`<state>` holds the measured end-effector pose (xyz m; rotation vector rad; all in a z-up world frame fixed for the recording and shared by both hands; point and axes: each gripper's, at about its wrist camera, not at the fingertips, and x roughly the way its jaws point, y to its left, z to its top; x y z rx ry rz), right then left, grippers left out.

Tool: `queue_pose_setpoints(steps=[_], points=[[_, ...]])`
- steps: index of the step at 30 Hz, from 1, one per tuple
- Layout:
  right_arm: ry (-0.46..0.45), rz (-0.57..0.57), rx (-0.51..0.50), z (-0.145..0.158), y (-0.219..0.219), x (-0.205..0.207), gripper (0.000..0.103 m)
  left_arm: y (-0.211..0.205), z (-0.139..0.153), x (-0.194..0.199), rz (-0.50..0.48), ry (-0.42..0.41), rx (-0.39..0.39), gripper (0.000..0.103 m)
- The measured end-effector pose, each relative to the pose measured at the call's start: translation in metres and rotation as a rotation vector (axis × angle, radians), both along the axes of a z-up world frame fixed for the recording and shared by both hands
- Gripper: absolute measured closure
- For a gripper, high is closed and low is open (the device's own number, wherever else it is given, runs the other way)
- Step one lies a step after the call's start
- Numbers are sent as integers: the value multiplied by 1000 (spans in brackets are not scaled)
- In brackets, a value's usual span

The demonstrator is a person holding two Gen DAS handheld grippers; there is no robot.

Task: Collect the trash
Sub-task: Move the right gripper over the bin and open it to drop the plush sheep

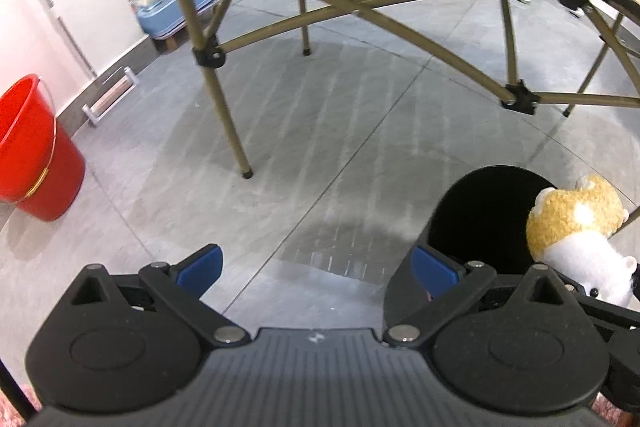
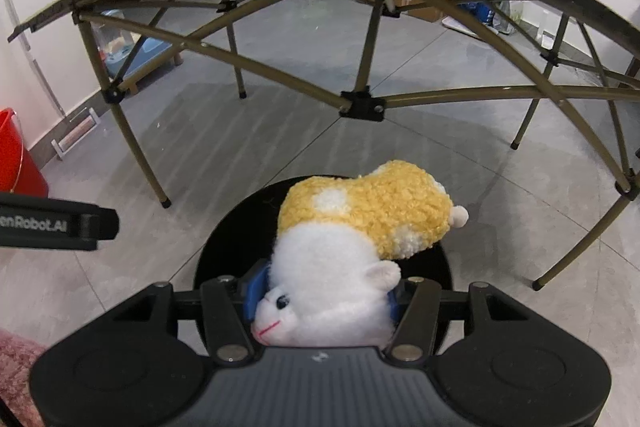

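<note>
Grey floor tiles lie beneath a folding bench (image 2: pixel 362 103), where a plush toy (image 2: pixel 352 251) is clamped in the right claw (image 2: pixel 320 301) above a black bin (image 1: pixel 480 215), the left claw (image 1: pixel 316 267) released; letting go seems due next.

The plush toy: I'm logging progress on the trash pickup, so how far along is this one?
Done: the right gripper has picked up the plush toy, its jaws clamped on the white head end. In hand: it hangs over the black bin. Left: letting it drop in. The left gripper is open and empty beside the bin.
</note>
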<state>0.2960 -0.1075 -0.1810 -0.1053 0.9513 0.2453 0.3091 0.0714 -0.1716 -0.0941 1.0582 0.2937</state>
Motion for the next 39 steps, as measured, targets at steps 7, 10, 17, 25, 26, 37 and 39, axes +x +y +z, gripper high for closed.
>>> queue_pose_setpoints(steps=[7,10,17,25,26,37,39], points=[[32,13,-15,-15,19,8,49,16,-1,-2,29,8,-16,0],[46,19,-16,-18,26,9,49,22,-3,-3,43,13,-19,0],[70,21,-22,-23,29,10,49,31,-5,-3,69,28,-47,1],[107,-23,14,-24,15,14,45,25,-5,-2,56,33,-43,1],[111,-31,18,-25,13,15,39,24,-6,-1,56,34,-43,1],[95,-47,-12,-25,9,18,0,24,-8,0,55,40,-54,1],[94,-47,-16,-25,9,17,0,23,-8,0,53,40,-55,1]])
